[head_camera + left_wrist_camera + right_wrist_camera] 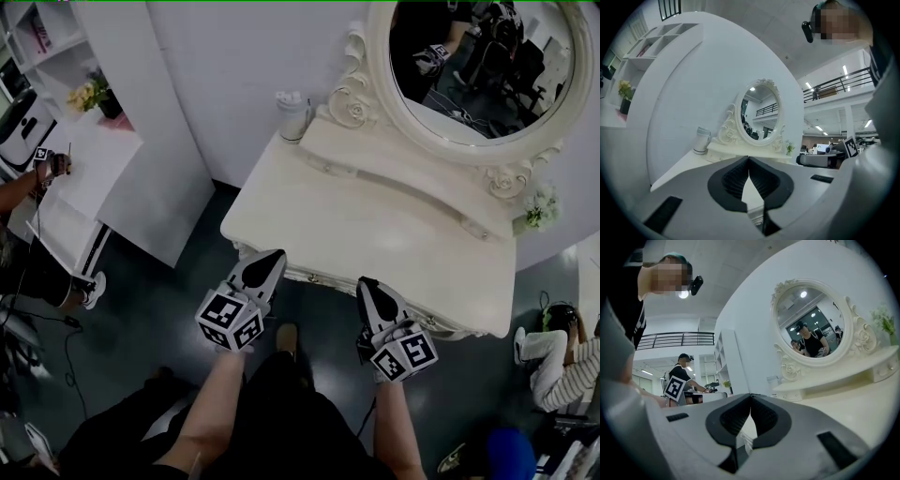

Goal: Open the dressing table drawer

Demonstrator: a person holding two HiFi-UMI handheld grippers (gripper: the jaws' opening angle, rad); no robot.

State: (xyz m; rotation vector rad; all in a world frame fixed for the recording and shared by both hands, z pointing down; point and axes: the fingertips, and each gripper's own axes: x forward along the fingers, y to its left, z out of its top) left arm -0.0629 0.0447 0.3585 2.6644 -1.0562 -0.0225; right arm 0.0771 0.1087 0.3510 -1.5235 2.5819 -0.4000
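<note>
The white dressing table stands ahead of me, with an oval mirror at its back. Its carved front edge, where the drawer sits, shows only as a thin strip under the top. My left gripper points at the table's front left corner, shut with its fingertips touching and nothing between them. My right gripper hovers just before the front edge near its middle, also shut and empty. In the left gripper view the jaws meet in front of the table top and mirror. The right gripper view shows its tips closed too.
A white bottle stands at the table's back left corner and a small plant at the back right. A white partition and desk stand to the left. A person works there; another person sits at the right.
</note>
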